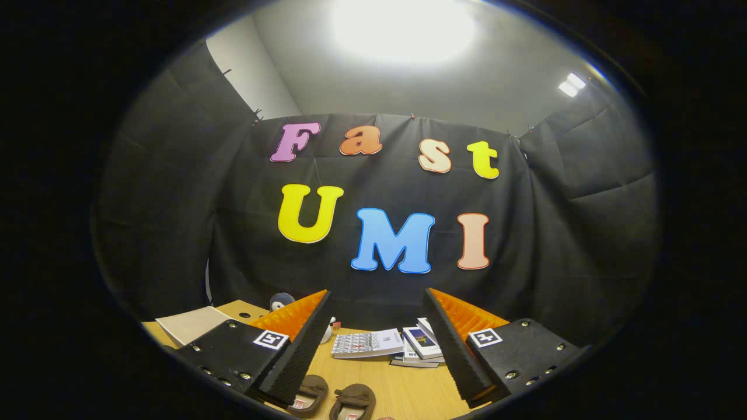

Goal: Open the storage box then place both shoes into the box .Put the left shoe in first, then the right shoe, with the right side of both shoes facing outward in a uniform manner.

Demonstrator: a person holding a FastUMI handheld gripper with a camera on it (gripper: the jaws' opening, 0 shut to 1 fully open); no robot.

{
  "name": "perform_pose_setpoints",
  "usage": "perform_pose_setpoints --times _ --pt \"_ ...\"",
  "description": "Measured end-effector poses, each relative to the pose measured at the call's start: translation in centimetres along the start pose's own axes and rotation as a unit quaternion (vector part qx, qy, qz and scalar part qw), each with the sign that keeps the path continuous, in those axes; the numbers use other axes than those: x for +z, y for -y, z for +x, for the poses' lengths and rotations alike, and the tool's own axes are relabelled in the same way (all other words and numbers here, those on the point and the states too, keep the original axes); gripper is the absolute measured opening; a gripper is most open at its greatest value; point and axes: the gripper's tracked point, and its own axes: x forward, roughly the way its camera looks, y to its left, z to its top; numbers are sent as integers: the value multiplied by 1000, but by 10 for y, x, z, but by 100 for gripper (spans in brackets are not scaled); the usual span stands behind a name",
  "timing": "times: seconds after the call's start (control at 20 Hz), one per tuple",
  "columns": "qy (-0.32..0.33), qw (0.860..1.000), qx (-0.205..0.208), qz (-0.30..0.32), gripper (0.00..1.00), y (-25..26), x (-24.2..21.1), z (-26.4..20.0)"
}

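Two brown shoes [332, 399] lie side by side on the table [402, 385], low between the fingers [376, 344], partly cut off. The fingers stand wide apart, holding nothing. Ahead lie stacked books [402, 347], their print too small to read. A pale sheet [192, 324] lies beyond the left finger.

I see two brown slip-on shoes side by side on the pale wooden desk [402, 391], low between my tool's spread fingers: the left-hand shoe [309, 394] and the right-hand shoe [353, 401], openings facing up, nearly touching, partly cut off.
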Motion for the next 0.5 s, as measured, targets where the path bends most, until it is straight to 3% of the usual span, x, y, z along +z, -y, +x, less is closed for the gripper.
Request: perform_pose_setpoints --times 0.5 --pt "-14 999 24 38 97 -13 -15 3"
